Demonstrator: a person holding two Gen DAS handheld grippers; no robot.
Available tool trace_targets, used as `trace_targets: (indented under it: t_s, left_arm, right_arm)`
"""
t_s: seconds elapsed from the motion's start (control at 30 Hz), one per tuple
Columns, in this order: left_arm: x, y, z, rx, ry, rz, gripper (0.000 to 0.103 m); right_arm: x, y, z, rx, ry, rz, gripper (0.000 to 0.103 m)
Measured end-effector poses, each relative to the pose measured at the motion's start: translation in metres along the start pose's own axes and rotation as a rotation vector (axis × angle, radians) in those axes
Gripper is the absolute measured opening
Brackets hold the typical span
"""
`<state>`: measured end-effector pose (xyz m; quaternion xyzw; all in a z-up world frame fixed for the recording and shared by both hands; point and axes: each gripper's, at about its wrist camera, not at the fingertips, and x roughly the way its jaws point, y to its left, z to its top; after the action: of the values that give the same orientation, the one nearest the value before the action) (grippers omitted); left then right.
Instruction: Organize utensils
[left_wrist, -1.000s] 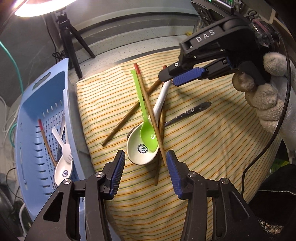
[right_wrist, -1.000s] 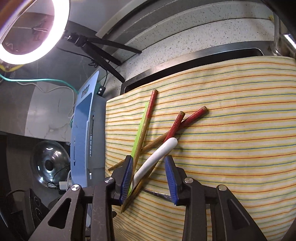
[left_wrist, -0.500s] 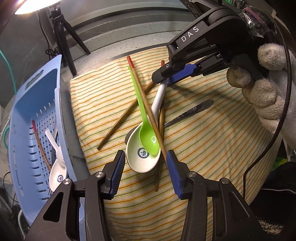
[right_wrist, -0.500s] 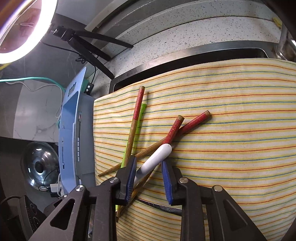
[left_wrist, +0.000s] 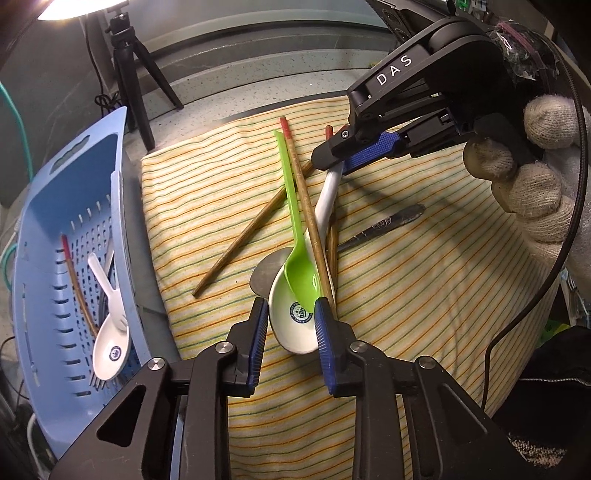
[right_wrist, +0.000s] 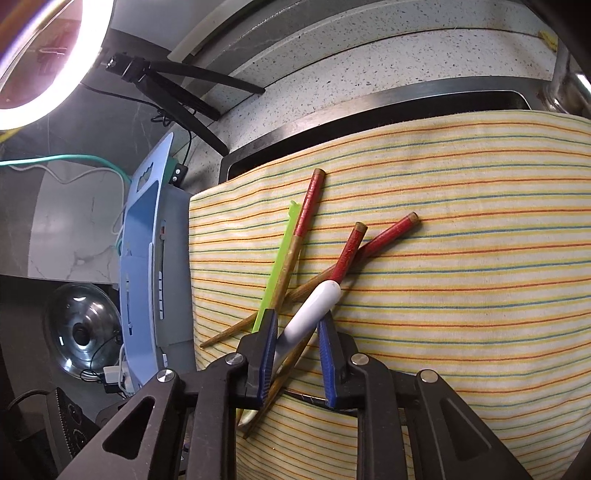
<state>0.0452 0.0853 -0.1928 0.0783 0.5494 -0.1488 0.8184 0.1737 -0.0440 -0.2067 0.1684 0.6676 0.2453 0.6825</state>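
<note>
Left wrist view: the left gripper (left_wrist: 290, 312), jaws just closing, pinches the white spoon (left_wrist: 295, 325) bowl; bare striped cloth (left_wrist: 424, 314) lies to its right, the blue basket (left_wrist: 55, 295) to its left.

Right wrist view: the right gripper (right_wrist: 297, 325), jaws just closing, straddles the spoon's handle amid crossed chopsticks (right_wrist: 306, 221); whether its pads press I cannot tell. Open cloth lies to its right.

Left gripper (left_wrist: 290, 314), lower centre of frame, jaws just closing. Right gripper (right_wrist: 297, 328), lower centre, jaws narrowed; gloved hand (left_wrist: 532, 166) at upper right.
</note>
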Motion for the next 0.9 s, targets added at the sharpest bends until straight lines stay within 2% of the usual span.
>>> trace_targets:
  t_s: [0.1, 0.27, 0.33, 0.4, 0.43, 0.57, 0.9]
  left_arm:
    - [-0.003, -0.005, -0.004, 0.0, 0.001, -0.003, 0.02]
    - [-0.006, -0.01, -0.01, -0.01, 0.009, -0.015, 0.022]
    - [-0.008, -0.012, -0.014, -0.018, 0.006, -0.022, 0.028]
    - [-0.011, -0.015, -0.018, -0.018, 0.006, -0.025, 0.044]
    - [-0.012, -0.018, -0.021, -0.01, -0.001, -0.018, 0.046]
    - [-0.012, -0.028, -0.025, 0.031, -0.008, 0.012, 0.048]
    - [-0.013, -0.038, -0.027, 0.063, -0.003, -0.005, 0.048]
  right_arm:
    - [-0.003, 0.001, -0.002, 0.002, -0.003, 0.004, 0.018]
    - [-0.007, 0.003, -0.006, -0.005, 0.001, 0.005, 0.017]
    - [-0.009, 0.003, -0.007, -0.007, 0.001, 0.004, 0.017]
    - [-0.009, 0.002, -0.008, -0.007, 0.001, 0.004, 0.017]
    - [-0.009, 0.001, -0.008, -0.003, 0.002, 0.002, 0.017]
    - [-0.003, -0.002, -0.005, 0.0, 0.012, -0.015, 0.017]
    - [-0.001, -0.003, -0.006, 0.011, 0.019, -0.01, 0.016]
